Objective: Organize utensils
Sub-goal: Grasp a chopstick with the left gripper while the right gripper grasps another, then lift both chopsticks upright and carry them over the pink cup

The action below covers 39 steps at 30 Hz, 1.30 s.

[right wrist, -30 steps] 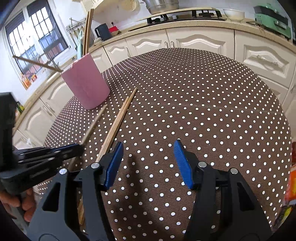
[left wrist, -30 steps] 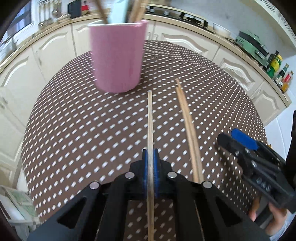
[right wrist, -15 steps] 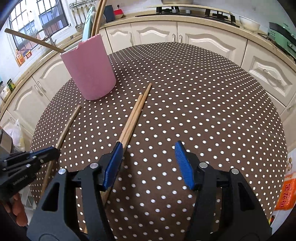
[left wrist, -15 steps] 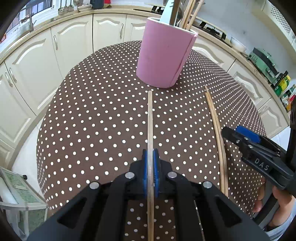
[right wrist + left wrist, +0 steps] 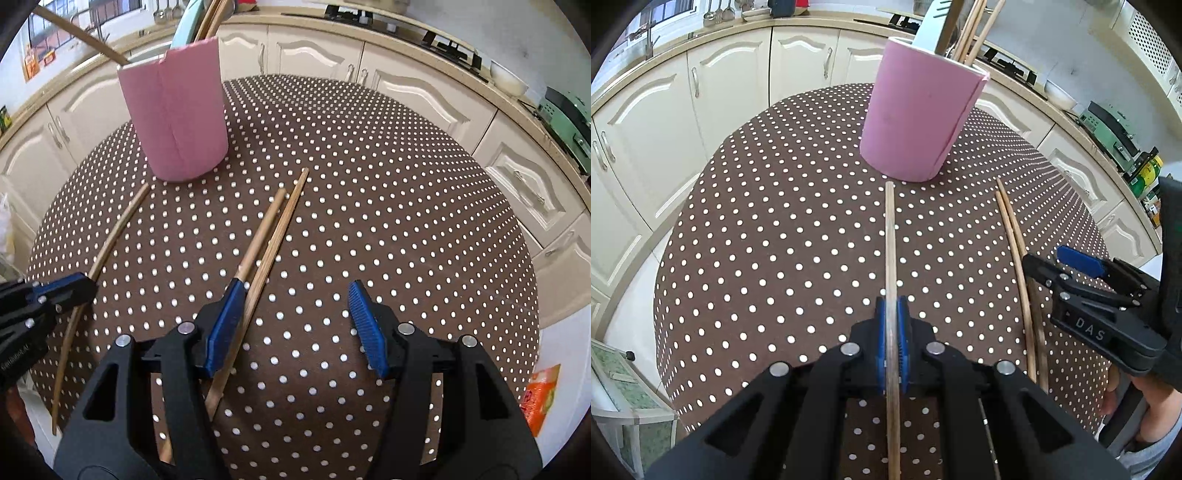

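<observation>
Since a second ago both hands have swung across the round table (image 5: 746,236), so the pink holder (image 5: 916,122) now stands nearer the middle of the left wrist view, and the right gripper (image 5: 295,314) has slid over the loose chopstick pair (image 5: 273,236).

Left of the holder in the right wrist view, a thin, pale wooden chopstick (image 5: 891,258) is clamped between the ridged blue pads of the left gripper (image 5: 892,325), its jaws together on the shaft; its far tip stops just short of the holder's base. That holder is a smooth, matte pink cylinder with a seam down its side, and wooden sticks and a pale flat handle rise from it. To its right, two round bamboo chopsticks lie touching side by side on the brown, white-dotted cloth. Above them the right gripper's jaws stand apart; its left pad overlaps one stick and nothing is gripped.
</observation>
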Tool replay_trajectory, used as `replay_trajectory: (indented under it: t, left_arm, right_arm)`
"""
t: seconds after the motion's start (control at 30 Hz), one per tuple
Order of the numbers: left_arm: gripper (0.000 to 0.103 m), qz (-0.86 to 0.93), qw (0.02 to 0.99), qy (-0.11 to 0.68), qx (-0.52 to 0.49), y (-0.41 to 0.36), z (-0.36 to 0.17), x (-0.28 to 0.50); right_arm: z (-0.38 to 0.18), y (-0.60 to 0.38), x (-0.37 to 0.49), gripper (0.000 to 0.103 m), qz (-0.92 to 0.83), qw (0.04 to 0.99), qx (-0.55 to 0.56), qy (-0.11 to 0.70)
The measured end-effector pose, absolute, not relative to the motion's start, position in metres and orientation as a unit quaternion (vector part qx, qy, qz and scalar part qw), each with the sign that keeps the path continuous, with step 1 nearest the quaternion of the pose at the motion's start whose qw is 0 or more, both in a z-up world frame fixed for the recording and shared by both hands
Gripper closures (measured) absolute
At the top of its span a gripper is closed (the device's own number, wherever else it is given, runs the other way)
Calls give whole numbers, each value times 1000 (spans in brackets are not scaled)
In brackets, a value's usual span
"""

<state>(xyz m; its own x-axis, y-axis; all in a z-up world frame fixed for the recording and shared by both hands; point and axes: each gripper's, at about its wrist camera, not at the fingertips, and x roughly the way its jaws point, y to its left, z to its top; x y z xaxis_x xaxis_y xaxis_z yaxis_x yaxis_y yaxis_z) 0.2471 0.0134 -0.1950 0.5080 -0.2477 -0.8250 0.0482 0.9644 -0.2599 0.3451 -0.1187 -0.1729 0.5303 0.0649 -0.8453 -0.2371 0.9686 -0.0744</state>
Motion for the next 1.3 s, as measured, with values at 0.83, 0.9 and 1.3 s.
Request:
replay_trajectory:
  t: [0.83,0.9,1.3]
  left_arm:
    - [97,-93,858,503,-46,1,-188,256]
    - [97,-98,867,486,-46,-1,-181,250]
    - [97,-129,943,307,-22,-19,-112,202]
  right_arm:
    - [-151,-143,381,97,170,822,-60,540]
    - [-142,-151,373,97,179,832,-53,522]
    - [-78,-180,318,96,225,890,-13,396]
